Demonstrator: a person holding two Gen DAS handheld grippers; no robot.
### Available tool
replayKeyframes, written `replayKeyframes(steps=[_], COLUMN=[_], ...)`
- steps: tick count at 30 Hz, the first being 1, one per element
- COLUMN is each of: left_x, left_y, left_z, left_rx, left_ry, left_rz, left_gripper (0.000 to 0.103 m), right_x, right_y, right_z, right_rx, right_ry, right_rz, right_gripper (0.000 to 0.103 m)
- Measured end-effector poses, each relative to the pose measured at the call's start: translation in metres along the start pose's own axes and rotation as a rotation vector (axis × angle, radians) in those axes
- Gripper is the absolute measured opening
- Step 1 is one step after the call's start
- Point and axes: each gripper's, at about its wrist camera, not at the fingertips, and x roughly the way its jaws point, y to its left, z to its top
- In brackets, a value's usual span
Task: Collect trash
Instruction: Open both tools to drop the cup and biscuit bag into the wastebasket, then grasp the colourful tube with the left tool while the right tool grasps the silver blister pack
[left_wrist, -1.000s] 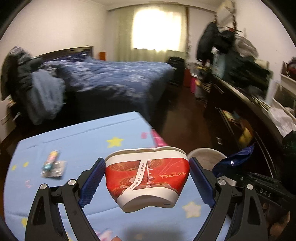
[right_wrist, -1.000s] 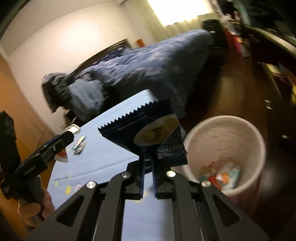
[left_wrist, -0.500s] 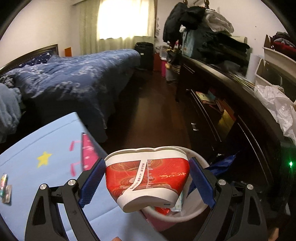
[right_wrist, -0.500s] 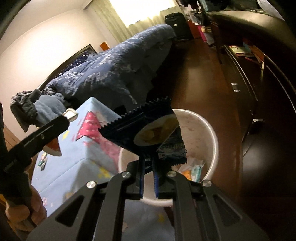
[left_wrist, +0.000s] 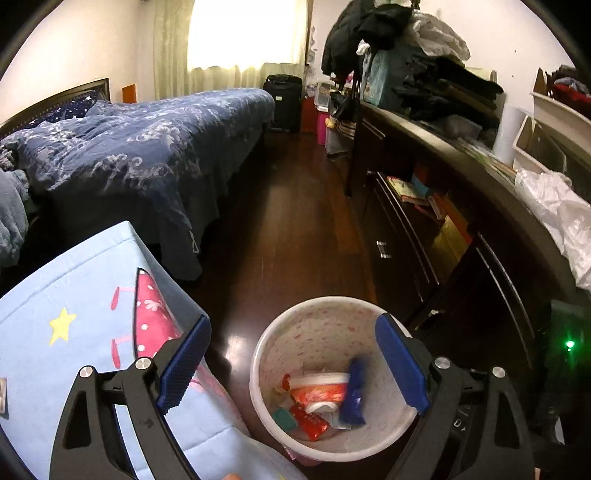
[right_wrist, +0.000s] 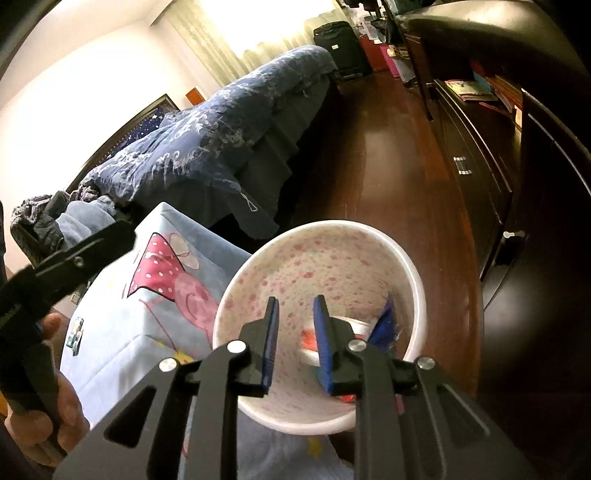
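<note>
A white trash bin with pink spots (left_wrist: 306, 332) (right_wrist: 291, 269) stands on the dark floor beside the blue table. Inside it lie the red and white paper bowl (left_wrist: 319, 389), the dark blue snack bag (left_wrist: 354, 393) (right_wrist: 384, 325) and other wrappers. My left gripper (left_wrist: 293, 363) is open and empty above the bin. My right gripper (right_wrist: 295, 330) is open and empty above the bin's rim. A small wrapper (right_wrist: 75, 336) lies on the table to the left.
The table has a light blue cloth with stars and a pink figure (left_wrist: 74, 332) (right_wrist: 155, 295). A bed with a navy quilt (left_wrist: 140, 140) is behind it. A dark cabinet (left_wrist: 461, 240) runs along the right. Wood floor (left_wrist: 306, 221) lies between them.
Both grippers moved over the bin and opened. The paper bowl left my left gripper and the snack bag left my right gripper. Both now lie in the bin.
</note>
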Motion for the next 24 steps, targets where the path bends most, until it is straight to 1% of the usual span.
replayKeyframes(steps=[2, 5, 7, 9, 12, 13, 15, 17, 19, 21, 22, 24], left_x=[-0.007, -0.023, -0.036, -0.051, -0.073, -0.084, -0.098, -0.114, -0.127, -0.135, -0.141, -0.146], left_y=[0.006, 0.019, 0.031, 0.044, 0.068, 0.08, 0.097, 0.121, 0.147, 0.167, 0.185, 0.212], left_z=[0.0, -0.004, -0.009, -0.015, -0.028, -0.034, -0.042, -0.054, -0.066, -0.075, -0.081, -0.089], left_rx=[-0.016, -0.048, -0.066, -0.084, -0.094, -0.1, -0.119, -0.141, -0.167, -0.194, -0.223, -0.261], left_ry=[-0.009, -0.022, -0.034, -0.048, -0.068, -0.078, -0.091, -0.098, -0.099, -0.095, -0.089, -0.077], left_rz=[0.0, 0.009, 0.037, 0.079, 0.176, 0.23, 0.287, 0.356, 0.43, 0.473, 0.504, 0.537], left_gripper=[0.09, 0.091, 0.092, 0.096, 0.098, 0.099, 0.099, 0.099, 0.099, 0.099, 0.099, 0.099], right_x=[-0.005, -0.016, -0.023, -0.029, -0.035, -0.037, -0.04, -0.04, -0.038, -0.033, -0.03, -0.024], right_y=[0.002, 0.011, 0.021, 0.038, 0.065, 0.077, 0.106, 0.133, 0.161, 0.189, 0.203, 0.227], right_z=[-0.001, -0.004, -0.005, -0.008, -0.012, -0.014, -0.021, -0.028, -0.036, -0.045, -0.05, -0.06], right_rx=[-0.001, -0.012, -0.036, -0.067, -0.115, -0.14, -0.198, -0.251, -0.309, -0.363, -0.39, -0.438], right_ry=[-0.006, -0.018, -0.028, -0.025, -0.021, -0.018, -0.011, 0.0, 0.015, 0.038, 0.052, 0.075], right_rz=[0.007, 0.025, 0.036, 0.057, 0.092, 0.104, 0.13, 0.152, 0.176, 0.201, 0.212, 0.231], right_gripper=[0.023, 0.033, 0.035, 0.039, 0.044, 0.045, 0.054, 0.061, 0.063, 0.064, 0.064, 0.064])
